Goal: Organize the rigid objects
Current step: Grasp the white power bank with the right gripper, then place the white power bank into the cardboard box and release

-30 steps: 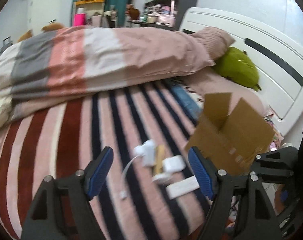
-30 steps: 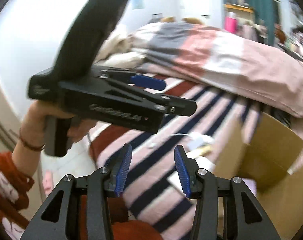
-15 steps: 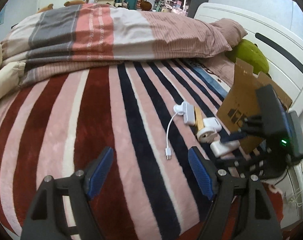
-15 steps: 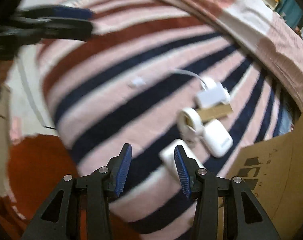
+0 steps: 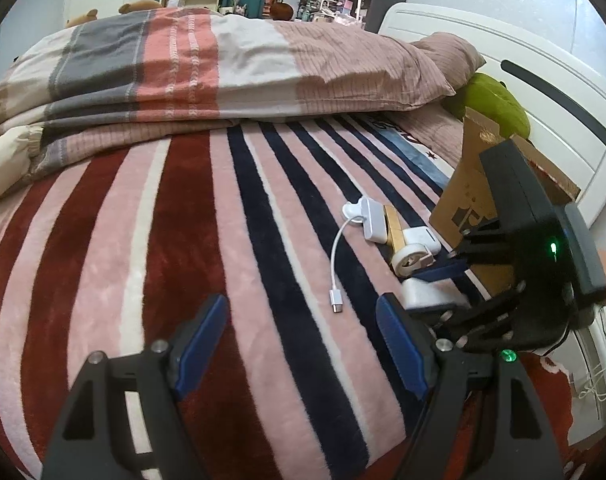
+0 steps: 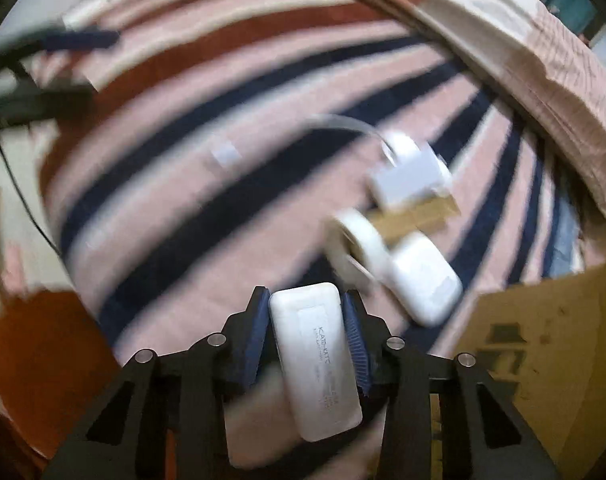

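Left wrist view shows the left tongs spread wide with nothing between them, low over the bed, probably waiting for their turn. The blanket is plush with dark red, pink and navy stripes, so small things sink a little into it. More to the right lie a white adapter with a thin cable, a wooden block, a round white tape roll and a smooth white case, all close together. The right tongs are closing around a flat white power bank with rounded corners; the blue ribbed pads touch its long sides. A cardboard box stands open just beside, likely the place for it.
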A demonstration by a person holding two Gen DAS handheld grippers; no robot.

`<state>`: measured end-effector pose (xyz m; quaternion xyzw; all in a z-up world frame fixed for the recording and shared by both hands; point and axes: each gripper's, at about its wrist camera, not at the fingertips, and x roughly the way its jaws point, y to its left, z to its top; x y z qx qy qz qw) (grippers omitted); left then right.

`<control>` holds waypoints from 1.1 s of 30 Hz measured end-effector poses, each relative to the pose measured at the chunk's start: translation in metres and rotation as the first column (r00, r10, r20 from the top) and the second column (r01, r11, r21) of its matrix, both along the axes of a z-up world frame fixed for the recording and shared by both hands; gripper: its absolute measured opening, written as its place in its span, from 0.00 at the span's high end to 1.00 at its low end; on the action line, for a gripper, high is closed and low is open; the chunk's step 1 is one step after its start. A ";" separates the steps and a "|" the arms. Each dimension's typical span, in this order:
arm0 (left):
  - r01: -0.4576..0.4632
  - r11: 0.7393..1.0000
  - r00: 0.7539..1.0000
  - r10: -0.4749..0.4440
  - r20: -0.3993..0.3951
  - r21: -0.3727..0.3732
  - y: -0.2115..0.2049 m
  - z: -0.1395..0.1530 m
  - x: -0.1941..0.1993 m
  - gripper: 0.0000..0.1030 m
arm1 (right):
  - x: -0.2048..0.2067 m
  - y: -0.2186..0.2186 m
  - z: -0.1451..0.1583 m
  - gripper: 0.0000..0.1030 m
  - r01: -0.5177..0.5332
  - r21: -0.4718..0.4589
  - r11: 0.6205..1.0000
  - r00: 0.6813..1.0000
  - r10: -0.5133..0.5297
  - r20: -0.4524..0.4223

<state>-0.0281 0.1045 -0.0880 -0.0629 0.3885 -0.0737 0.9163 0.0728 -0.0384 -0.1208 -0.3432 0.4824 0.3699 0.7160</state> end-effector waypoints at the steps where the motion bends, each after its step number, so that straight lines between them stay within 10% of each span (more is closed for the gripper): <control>1: -0.005 1.000 1.000 0.005 0.001 -0.001 0.002 0.002 -0.001 0.28 | -0.004 0.010 0.003 0.68 -0.020 0.037 0.999 1.000 0.020 0.000; 13: -0.041 0.999 0.999 0.041 -0.034 0.004 0.016 0.001 -0.007 0.28 | -0.014 0.034 -0.007 0.52 -0.047 0.103 0.994 0.997 0.053 -0.054; 19: 0.028 0.999 0.998 -0.030 -0.050 -0.043 -0.011 0.008 0.003 0.28 | -0.027 0.017 -0.008 0.70 -0.066 0.127 0.990 0.997 0.071 -0.036; 26: 0.110 0.985 0.994 -0.106 0.037 -0.135 -0.046 0.065 0.025 0.29 | -0.046 0.003 0.067 0.70 -0.104 0.335 0.937 0.994 0.092 0.054; 33: 0.226 0.960 0.971 -0.210 0.111 -0.166 -0.101 0.123 0.055 0.63 | -0.044 -0.047 0.143 0.70 -0.088 0.500 0.862 0.991 0.023 0.134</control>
